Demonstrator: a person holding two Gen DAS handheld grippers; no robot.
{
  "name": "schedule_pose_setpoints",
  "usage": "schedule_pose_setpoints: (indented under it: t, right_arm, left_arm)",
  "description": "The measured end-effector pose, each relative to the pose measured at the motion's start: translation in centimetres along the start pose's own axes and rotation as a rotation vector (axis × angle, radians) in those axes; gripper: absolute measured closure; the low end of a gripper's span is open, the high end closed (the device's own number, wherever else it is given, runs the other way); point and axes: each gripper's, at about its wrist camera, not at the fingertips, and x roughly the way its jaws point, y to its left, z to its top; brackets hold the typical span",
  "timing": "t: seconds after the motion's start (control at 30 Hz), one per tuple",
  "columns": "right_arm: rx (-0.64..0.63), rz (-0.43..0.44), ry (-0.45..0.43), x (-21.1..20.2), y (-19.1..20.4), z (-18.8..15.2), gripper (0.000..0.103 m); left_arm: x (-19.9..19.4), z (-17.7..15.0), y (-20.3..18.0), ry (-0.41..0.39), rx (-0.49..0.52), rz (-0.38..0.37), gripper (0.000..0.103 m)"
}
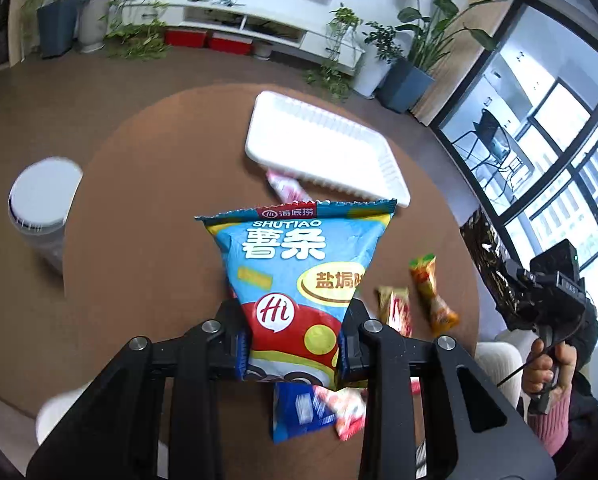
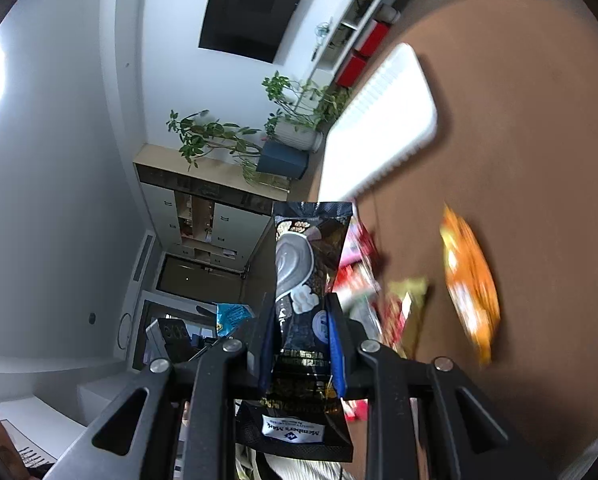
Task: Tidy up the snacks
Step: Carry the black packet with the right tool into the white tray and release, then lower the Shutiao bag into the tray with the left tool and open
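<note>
While the left gripper [image 1: 295,344] pinched the blue "SHUTIAO" bag [image 1: 299,280], angled down, the right gripper [image 2: 302,344] clamped a black "Member's Mark" pouch [image 2: 307,320].

A: Tabletop [image 1: 147,208], left wrist view?
B: Tray [image 1: 323,148] at twelve o'clock, a packet [image 1: 287,190] partly under its near edge. Chip bag [image 1: 299,280] at centre, above the tabletop.
A: And the rest?
B: Two wrapped snacks [image 1: 415,300] at three o'clock; two packets [image 1: 315,412] at six, behind the bag.
</note>
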Motion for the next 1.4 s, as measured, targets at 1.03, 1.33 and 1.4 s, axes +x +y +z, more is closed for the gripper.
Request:
schedule_pose_setpoints:
  t: [1.03, 1.33, 1.4]
  right_arm:
    - [-0.138, -0.443, -0.116, 13.5, -5.0, 17.8, 0.077]
    - [-0.305, -0.604, -0.119, 14.4, -4.4, 17.4, 0.067]
    - [-0.332, -0.612, -0.125, 14.4, -3.9, 17.4, 0.067]
  left_arm:
    - [21.0, 16.9, -0.2, 0.179, 0.124, 0.129, 0.074]
    - [24.7, 16.4, -1.1, 0.132, 0.239, 0.232, 0.068]
    - [25.9, 16.6, -1.2, 0.135, 0.243, 0.239, 0.068]
